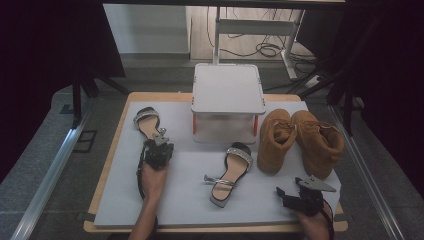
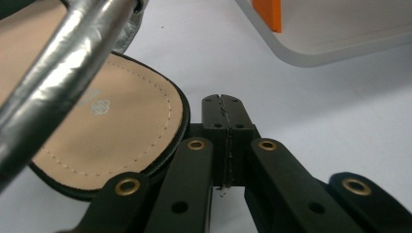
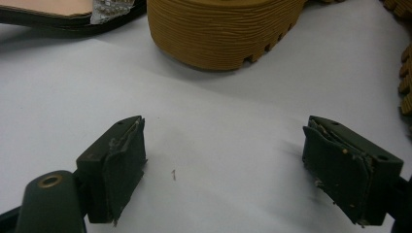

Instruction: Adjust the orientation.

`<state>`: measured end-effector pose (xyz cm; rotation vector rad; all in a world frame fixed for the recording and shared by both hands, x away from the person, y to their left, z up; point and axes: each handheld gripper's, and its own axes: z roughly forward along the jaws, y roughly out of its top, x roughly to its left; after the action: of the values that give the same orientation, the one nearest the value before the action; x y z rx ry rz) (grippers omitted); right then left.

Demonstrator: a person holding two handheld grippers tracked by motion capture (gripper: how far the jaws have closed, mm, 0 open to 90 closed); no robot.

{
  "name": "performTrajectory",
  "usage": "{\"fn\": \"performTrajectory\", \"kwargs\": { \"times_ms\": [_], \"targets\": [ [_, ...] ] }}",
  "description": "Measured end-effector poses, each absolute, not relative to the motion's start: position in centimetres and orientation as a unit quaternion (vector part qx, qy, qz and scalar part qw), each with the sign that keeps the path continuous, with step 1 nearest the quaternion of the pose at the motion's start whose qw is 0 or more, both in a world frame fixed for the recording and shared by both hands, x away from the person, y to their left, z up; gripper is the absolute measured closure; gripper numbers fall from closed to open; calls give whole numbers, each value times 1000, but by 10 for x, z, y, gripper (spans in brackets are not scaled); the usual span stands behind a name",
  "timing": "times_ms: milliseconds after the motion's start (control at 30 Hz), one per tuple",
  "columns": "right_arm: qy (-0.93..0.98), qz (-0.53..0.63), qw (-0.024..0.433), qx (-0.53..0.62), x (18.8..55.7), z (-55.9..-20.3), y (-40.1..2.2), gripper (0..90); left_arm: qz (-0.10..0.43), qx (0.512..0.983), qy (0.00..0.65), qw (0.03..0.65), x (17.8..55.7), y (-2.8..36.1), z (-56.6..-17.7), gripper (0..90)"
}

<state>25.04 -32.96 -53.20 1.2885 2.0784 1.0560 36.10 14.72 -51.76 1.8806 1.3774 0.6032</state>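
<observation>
A: Left gripper?
B: Jaws pressed together with nothing between them; it sits at the left sandal, just beside the insole edge, on the white mat.
A: Right gripper?
B: Jaws spread wide, nothing between; over bare mat near the tan boots; second sandal lies mid-mat.

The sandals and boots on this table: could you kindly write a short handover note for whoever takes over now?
Left gripper: shut, holding nothing, beside the left sandal.
Right gripper: open, empty, low over the mat's front right, facing the boots.
Second sandal lies mid-mat; the white stand behind is bare.
Done: nothing gripped or placed yet.
Left: probably moving the shoes, perhaps onto the stand.
</observation>
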Motion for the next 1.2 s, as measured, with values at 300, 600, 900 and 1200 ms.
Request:
{"fn": "performTrajectory", "kwargs": {
  "times_ms": [300,600,900,1200],
  "targets": [
    [758,385,236,470,250,-532,-330,158,229,725,539,362,352,161,-518,900],
    [758,385,237,470,250,-532,-330,158,238,725,538,357,343,176,-518,900],
    [758,385,237,470,250,-532,-330,158,253,724,543,342,334,193,-518,899],
    [758,385,237,470,250,-532,-330,158,259,715,557,334,329,211,-518,899]
  ]
}}
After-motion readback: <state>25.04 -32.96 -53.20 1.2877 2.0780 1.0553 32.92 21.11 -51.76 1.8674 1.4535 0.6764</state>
